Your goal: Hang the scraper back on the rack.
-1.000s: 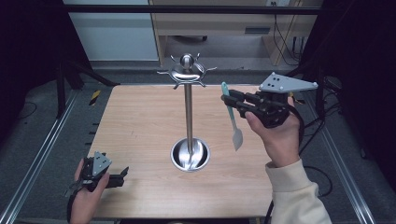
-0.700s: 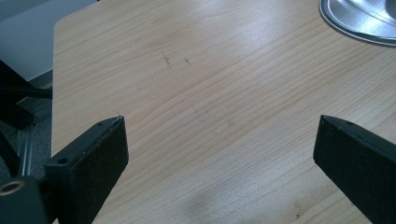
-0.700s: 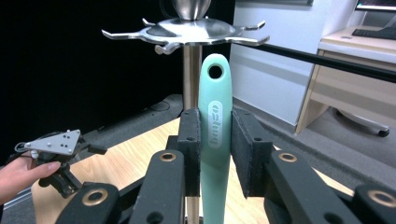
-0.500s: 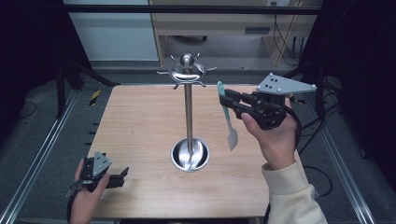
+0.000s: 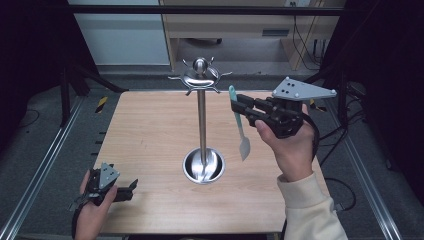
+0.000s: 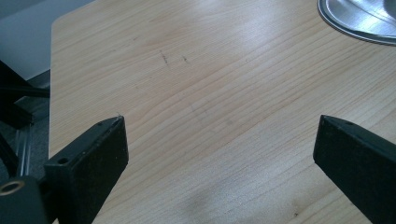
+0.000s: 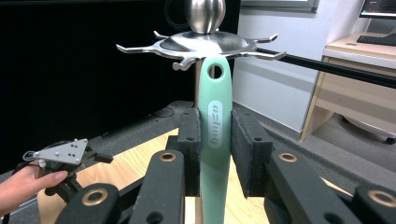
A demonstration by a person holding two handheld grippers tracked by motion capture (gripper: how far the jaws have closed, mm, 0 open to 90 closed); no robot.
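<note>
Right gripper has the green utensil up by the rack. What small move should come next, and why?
Probably ease the right gripper forward and slightly up, so the hole in the green utensil's handle meets a hook on the metal hanging stand. The hole sits just below the hook tips, not yet threaded, and the left gripper rests open on the table.

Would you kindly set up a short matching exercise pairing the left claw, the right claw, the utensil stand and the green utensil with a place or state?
Things:
1. left claw
2. right claw
3. utensil stand
4. green utensil

Places or states:
A. upright at the table's middle
B. hanging blade-down from a claw
C. open, low over the table's near corner
D. raised beside the stand's hooks, shut on a handle

Pairs: 1-C, 2-D, 3-A, 4-B
</note>
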